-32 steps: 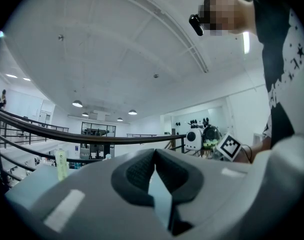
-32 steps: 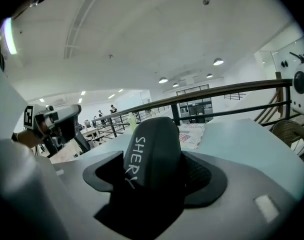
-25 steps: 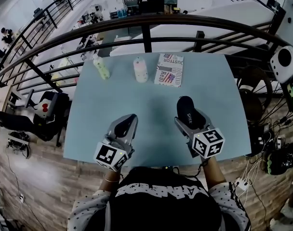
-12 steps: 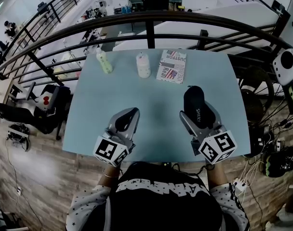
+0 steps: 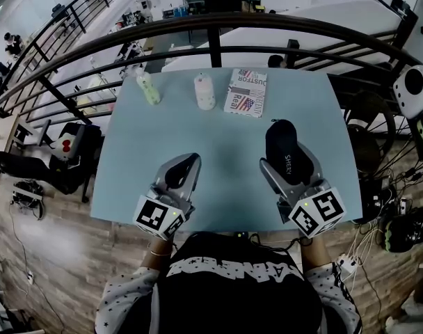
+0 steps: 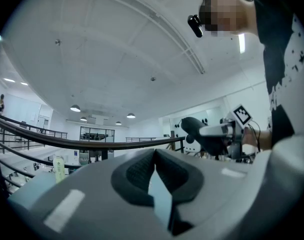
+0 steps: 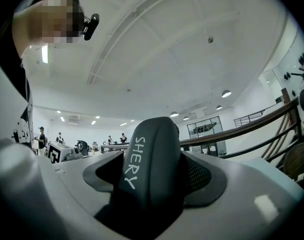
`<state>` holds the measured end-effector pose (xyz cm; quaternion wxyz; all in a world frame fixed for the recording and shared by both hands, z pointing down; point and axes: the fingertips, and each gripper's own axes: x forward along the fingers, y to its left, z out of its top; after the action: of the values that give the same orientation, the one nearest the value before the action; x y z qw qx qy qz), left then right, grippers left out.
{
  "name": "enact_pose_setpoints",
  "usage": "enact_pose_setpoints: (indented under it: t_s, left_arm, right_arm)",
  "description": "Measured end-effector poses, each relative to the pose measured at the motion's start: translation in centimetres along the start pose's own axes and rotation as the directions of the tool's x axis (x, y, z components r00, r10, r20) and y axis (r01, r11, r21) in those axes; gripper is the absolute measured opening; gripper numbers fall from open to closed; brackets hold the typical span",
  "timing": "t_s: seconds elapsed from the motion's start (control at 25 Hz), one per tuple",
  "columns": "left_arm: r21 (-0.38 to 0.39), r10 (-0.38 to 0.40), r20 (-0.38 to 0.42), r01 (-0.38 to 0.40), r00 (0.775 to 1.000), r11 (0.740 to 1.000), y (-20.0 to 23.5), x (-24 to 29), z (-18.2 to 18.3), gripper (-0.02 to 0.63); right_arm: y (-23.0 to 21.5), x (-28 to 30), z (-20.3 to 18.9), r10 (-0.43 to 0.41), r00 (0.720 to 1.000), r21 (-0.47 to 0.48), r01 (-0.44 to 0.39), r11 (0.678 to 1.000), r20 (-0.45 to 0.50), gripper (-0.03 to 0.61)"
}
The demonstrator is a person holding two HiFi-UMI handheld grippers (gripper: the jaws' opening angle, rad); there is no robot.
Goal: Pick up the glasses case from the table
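1. The right gripper (image 5: pixel 288 171) clamps the black glasses case (image 7: pixel 152 169) over the table's (image 5: pixel 225 138) near right.
2. The left gripper (image 5: pixel 182 171) is closed and empty.
3. A green bottle (image 5: pixel 148 89), a pale bottle (image 5: pixel 205 92) and a booklet (image 5: pixel 246 92) stand far off.
4. The jaws hide the case's rear.

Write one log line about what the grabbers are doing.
right gripper: shut on glasses case | case: held up off table | left gripper: shut, empty
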<state>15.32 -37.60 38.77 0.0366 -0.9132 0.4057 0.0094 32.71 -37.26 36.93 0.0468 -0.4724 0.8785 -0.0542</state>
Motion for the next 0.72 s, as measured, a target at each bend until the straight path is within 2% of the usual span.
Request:
enact_pose_setpoints:
  t_s: [0.72]
  left_arm:
    - [0.011,-0.015,-0.003,0.015,1.000,1.000,-0.33,0.02,-0.20,0.000]
  right_arm:
    - [-0.04,-0.61,0.01,-0.003,1.000,0.026,0.003,1.000,0.010,0.368]
